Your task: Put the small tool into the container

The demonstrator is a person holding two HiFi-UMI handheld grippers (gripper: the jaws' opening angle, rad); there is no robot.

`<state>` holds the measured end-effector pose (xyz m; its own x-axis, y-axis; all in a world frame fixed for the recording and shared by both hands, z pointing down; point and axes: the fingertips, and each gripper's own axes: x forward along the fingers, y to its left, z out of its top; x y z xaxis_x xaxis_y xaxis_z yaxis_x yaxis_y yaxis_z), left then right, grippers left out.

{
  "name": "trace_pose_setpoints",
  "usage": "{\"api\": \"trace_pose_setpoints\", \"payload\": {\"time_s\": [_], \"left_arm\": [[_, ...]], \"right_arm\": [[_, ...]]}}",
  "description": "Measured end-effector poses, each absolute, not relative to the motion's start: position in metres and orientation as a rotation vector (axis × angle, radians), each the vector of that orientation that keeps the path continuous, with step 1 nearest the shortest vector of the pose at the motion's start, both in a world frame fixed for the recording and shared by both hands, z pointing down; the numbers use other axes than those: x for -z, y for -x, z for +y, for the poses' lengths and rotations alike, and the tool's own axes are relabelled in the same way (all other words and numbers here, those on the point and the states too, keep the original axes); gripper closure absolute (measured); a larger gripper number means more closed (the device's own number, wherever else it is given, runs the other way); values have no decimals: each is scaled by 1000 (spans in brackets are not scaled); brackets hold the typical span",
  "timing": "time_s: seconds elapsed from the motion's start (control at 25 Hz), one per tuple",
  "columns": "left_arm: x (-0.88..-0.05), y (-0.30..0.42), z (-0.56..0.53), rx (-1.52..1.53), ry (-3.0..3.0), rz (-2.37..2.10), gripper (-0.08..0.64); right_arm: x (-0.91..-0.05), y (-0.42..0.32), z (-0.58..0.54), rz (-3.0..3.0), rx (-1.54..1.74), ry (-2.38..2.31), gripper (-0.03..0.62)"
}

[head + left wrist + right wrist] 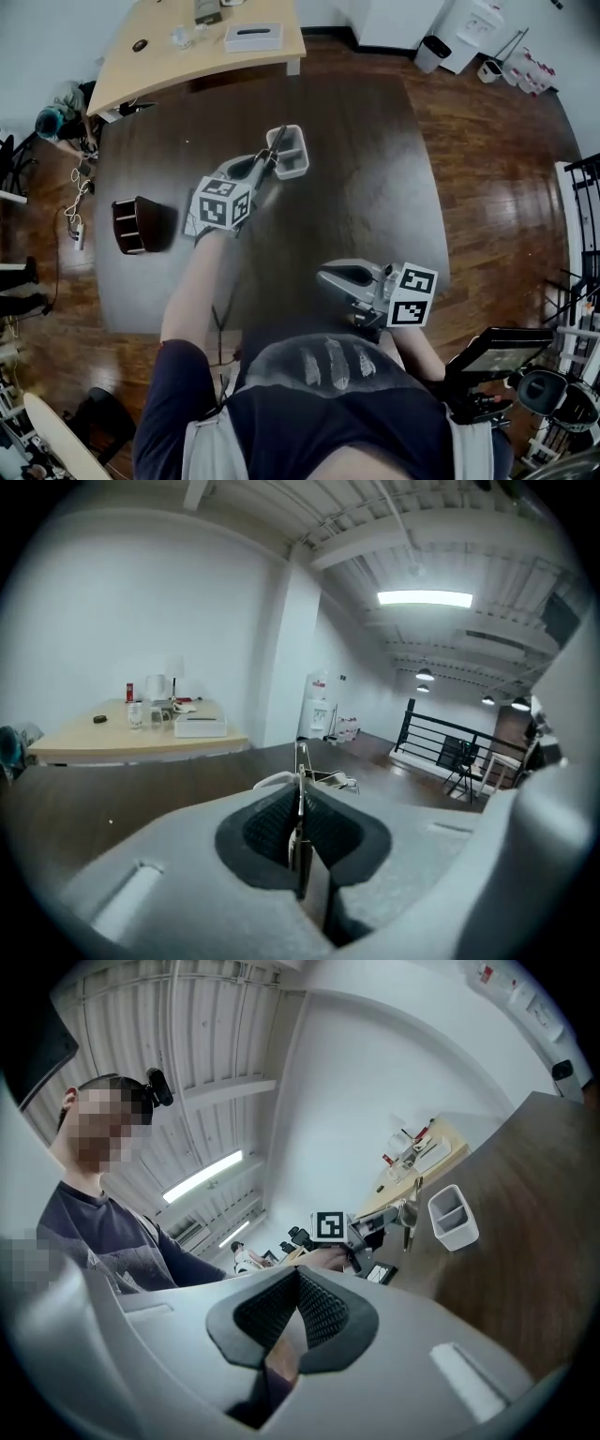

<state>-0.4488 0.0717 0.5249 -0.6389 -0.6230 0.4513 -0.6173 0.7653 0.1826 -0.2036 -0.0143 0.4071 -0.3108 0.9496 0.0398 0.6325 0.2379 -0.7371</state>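
The step in hand appears to be carrying the tool to the drop: the left gripper [267,167] is clamped tight on the small tool [277,145], a thin metal piece that stands up out of the closed jaws in the left gripper view and hangs just beside and above the near edge of the white container [298,131] on the dark table [366,197]. From the right gripper view the tool's free end looks level with the container's rim and not yet inside. The next move likely calls for bringing the tool over one of the two compartments, lowering its tip past the rim, then opening the jaws so it drops in without tipping the light bin. Both compartments look empty as far as they show. The right gripper [323,274] hangs well back near the person's body, its tips together with nothing between them. A dark slotted holder [136,225] sits apart at the left; its contents cannot be made out.
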Motion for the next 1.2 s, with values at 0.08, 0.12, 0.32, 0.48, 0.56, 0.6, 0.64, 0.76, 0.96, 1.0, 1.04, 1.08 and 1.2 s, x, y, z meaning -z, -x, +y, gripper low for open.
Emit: {"api": "trace_pose_setpoints", "payload": {"time_s": [0.08, 0.12, 0.32, 0.48, 0.56, 0.6, 0.64, 0.76, 0.96, 1.0, 1.04, 1.08, 1.2], "left_arm": [[-514, 465, 63, 121, -947, -2505, 546], [-508, 473, 59, 198, -952, -2524, 546], [-496, 513, 45, 380, -899, -2583, 546], [-505, 538, 41, 357, -807, -2618, 546], [-514, 547, 39, 288, -772, -2635, 545], [-520, 550, 37, 241, -759, -2642, 546], [-525, 551, 35, 193, -750, -2648, 545], [-534, 551, 23, 28, -741, -2683, 546], [-540, 540, 3, -239, -764, -2743, 545], [-542, 537, 2, -266, -763, -2748, 545], [-544, 535, 0, -292, -762, -2750, 545], [-547, 533, -2, -319, -765, -2748, 543], [-557, 530, -4, -361, -775, -2720, 540]], "right_arm": [[-408, 203, -14, -2025, -849, 1435, 594], [-408, 203, -15, -2028, -846, 1427, 594], [-412, 204, -24, -2040, -867, 1368, 594], [-414, 208, -30, -2048, -897, 1321, 594], [-417, 212, -31, -2054, -912, 1295, 594], [-419, 213, -32, -2056, -918, 1284, 594], [-420, 214, -32, -2058, -922, 1275, 594], [-423, 216, -35, -2065, -924, 1250, 594], [-427, 214, -38, -2062, -919, 1215, 594], [-426, 214, -40, -2059, -924, 1213, 594], [-424, 214, -42, -2056, -937, 1214, 594], [-422, 215, -45, -2057, -961, 1214, 594], [-419, 217, -54, -2065, -1046, 1197, 594]]}}
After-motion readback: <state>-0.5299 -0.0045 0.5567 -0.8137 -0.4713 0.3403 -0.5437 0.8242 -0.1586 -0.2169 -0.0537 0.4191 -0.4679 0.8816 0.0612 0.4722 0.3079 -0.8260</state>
